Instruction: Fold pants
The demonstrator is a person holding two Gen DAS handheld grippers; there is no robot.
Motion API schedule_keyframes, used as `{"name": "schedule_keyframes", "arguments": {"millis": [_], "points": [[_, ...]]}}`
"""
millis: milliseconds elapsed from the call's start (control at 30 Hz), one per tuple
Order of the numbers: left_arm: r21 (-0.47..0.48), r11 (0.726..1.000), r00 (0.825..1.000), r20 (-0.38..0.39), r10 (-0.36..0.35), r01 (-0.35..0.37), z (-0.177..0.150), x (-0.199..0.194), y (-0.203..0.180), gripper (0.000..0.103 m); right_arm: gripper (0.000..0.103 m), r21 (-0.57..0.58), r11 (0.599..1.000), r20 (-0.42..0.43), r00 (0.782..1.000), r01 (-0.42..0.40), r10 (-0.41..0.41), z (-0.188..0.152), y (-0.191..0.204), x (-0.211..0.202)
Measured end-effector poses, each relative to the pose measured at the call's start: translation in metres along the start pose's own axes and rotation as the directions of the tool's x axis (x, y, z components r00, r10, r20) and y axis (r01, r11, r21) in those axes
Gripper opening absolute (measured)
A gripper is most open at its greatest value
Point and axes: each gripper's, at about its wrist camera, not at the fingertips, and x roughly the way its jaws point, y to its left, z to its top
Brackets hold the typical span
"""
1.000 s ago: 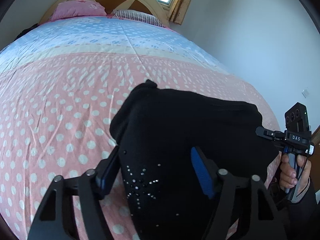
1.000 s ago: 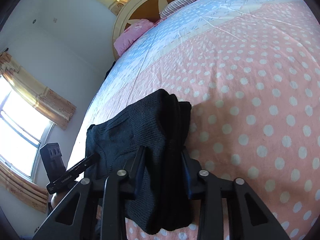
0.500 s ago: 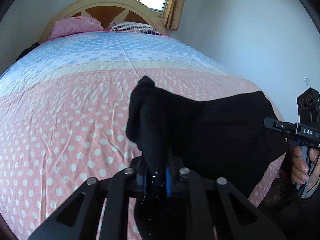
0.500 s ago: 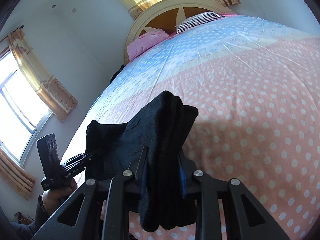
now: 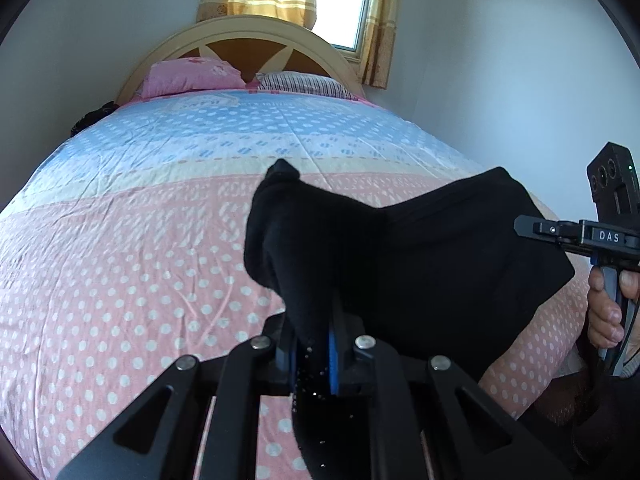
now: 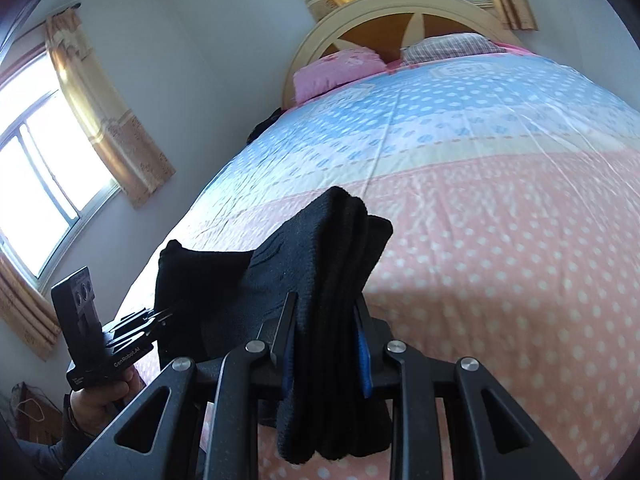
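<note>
"DAS" in white capitals on the black body of the right gripper (image 5: 576, 236), seen from the left wrist. "GenRobot.AI" in small white letters along the black side of the left gripper (image 6: 160, 316), seen from the right wrist. Boxed lettering printed on the blue part of the bedspread (image 6: 460, 70) near the pillows, too blurred to read.
</note>
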Motion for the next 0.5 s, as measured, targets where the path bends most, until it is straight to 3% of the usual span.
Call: {"name": "schedule_keyframes", "arguments": {"millis": [500], "points": [[-0.123,0.981,0.986,0.05,0.159,-0.152,-0.005,-0.045,0.079,0.012,0.025,-0.131,0.984,-0.105,0.989,-0.118,0.105,0.041,0.081,0.103]]}}
